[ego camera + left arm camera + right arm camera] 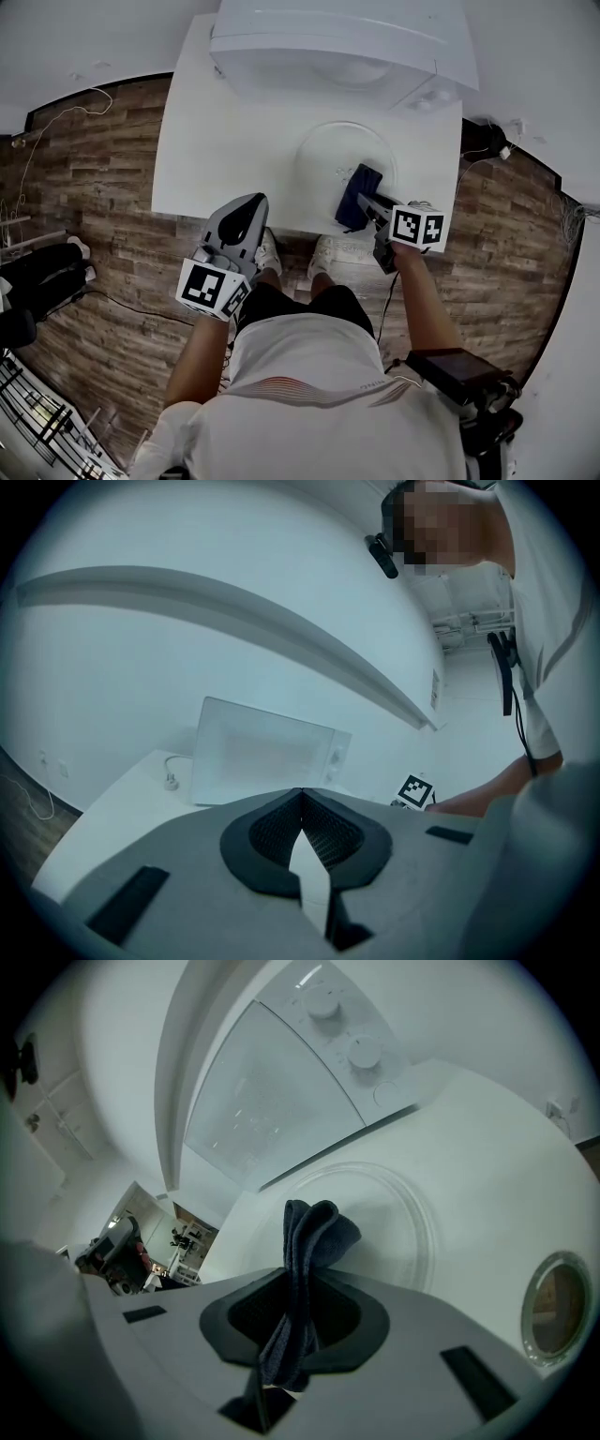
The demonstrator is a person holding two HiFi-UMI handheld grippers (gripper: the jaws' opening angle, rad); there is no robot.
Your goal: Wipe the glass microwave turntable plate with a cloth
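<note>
The clear glass turntable plate [337, 155] lies flat on the white table [216, 159] in front of the microwave [342, 42]. My right gripper [364, 202] is shut on a dark blue cloth [358, 195], which hangs over the plate's near right rim. In the right gripper view the folded cloth [314, 1227] sticks out between the jaws of the right gripper [298, 1279], above the plate [403, 1213]. My left gripper [253, 202] hovers at the table's front edge, left of the plate. In its own view the left gripper [300, 799] is shut with nothing in it.
The white microwave [267, 757] stands at the table's back with its door closed, and its two knobs [342, 1026] show on the right. A small round object [553, 1302] sits on the table right of the plate. Wooden floor [84, 187] surrounds the table.
</note>
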